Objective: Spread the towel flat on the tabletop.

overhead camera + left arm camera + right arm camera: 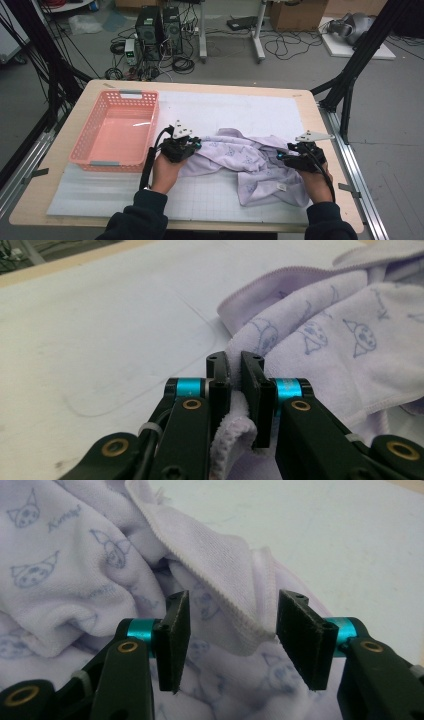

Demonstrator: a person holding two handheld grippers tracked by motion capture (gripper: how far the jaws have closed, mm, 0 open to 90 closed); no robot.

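Observation:
A lilac towel printed with small cat faces lies crumpled on the white mat, right of centre. My left gripper is at the towel's left end. In the left gripper view the left gripper is shut on a hemmed edge of the towel, and the cloth bulges out below the pads. My right gripper is at the towel's right side. In the right gripper view the right gripper stands open, with a raised corner fold of the towel between the jaws and no pad pressing on it.
A pink plastic basket stands on the left of the white mat, with nothing in it. The wooden table's edge runs close to the right hand. Computers, cables and boxes are on the floor beyond the table.

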